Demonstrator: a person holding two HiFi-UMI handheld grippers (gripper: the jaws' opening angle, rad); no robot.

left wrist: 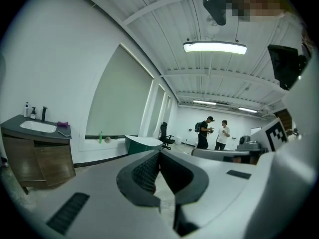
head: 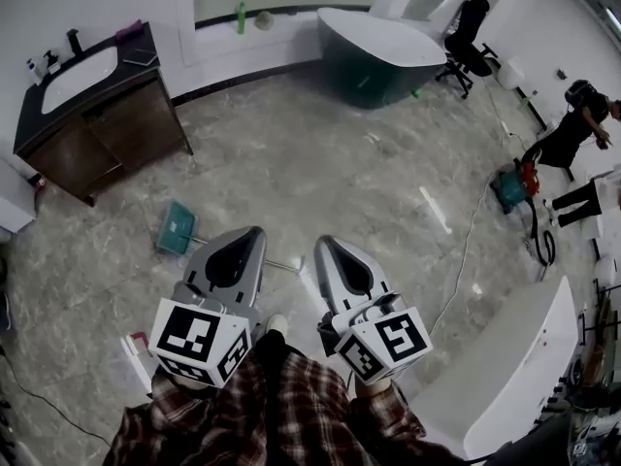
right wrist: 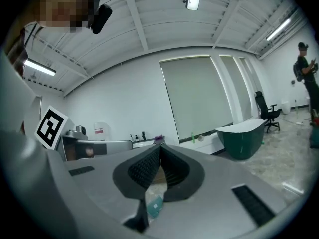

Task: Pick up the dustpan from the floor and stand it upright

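Both grippers are held out level over the marble floor [head: 320, 163], each empty. The left gripper [head: 254, 232] has its fingers [left wrist: 143, 173] pressed together at the tips with nothing between them. The right gripper [head: 325, 244] shows the same, its ribbed fingers [right wrist: 144, 169] together and clamped on nothing.

The teal dustpan [head: 177, 229] lies flat on the floor, ahead and to the left of the left gripper's fingers and clear of them. Its long axis runs across the view: the pan sits at the left end, and its thin handle [head: 281, 264] passes under the left gripper and shows again between the two grippers, pointing toward the right gripper's fingers. A sink counter [head: 126, 74] and a green bathtub [head: 378, 61] stand well beyond the fingers.
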